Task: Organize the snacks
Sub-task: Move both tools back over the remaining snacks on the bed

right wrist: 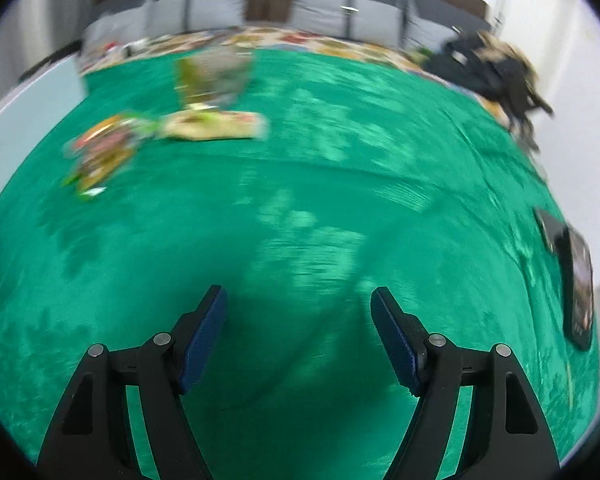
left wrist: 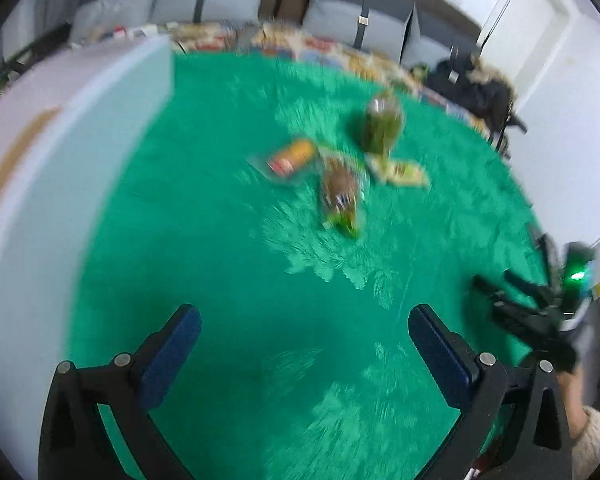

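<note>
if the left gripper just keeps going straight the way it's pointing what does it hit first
Most likely the bare green cloth. The left gripper is open with nothing between its fingers, angled down at the cloth. The snack packets lie farther ahead, though blur makes depth uncertain.

The snack packets point(left wrist: 332, 172) on the green cloth point(left wrist: 228, 264) are smeared by motion blur; their labels cannot be read. The pale box point(left wrist: 60, 152) at left is cut off by the frame edge. The dark flat object point(right wrist: 576, 280) at right is partly cropped and cannot be identified. Far clutter is left indistinct.
</note>
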A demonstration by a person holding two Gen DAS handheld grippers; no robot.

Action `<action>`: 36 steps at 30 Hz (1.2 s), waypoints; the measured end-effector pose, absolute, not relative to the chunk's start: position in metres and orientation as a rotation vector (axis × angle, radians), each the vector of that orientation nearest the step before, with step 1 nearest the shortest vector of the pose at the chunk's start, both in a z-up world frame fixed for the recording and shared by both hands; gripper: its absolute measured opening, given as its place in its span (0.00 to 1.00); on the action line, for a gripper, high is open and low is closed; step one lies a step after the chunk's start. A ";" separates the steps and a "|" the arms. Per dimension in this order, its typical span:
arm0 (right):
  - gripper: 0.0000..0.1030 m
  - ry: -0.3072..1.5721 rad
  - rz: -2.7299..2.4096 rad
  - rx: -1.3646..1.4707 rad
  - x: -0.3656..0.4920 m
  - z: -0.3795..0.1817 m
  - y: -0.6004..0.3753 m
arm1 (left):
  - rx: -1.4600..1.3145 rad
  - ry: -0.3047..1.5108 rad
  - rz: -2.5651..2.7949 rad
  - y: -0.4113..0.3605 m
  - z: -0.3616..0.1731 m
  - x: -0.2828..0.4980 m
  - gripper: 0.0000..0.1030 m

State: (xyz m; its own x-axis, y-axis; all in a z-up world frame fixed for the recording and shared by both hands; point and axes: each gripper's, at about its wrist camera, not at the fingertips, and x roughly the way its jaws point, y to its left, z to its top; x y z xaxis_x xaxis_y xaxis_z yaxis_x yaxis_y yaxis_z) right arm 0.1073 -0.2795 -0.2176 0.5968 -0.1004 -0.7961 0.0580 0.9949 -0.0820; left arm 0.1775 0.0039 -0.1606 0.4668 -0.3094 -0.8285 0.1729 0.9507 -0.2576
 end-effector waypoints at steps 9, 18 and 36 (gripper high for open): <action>0.83 0.905 -0.083 0.021 0.112 -0.219 -0.299 | 0.080 0.987 -0.149 -0.050 -0.218 0.205 1.00; 0.88 0.910 -0.095 0.027 0.109 -0.220 -0.300 | 0.072 0.947 -0.159 -0.048 -0.219 0.202 1.00; 0.89 0.910 -0.095 0.027 0.109 -0.220 -0.300 | 0.071 0.943 -0.151 -0.051 -0.220 0.203 1.00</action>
State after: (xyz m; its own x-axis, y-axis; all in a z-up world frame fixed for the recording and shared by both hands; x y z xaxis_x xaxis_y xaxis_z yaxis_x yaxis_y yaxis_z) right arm 0.1085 -0.2999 -0.2198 0.6100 -0.0706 -0.7892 0.0934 0.9955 -0.0169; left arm 0.2029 -0.0505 -0.2197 0.5775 -0.0981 -0.8105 0.1597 0.9871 -0.0056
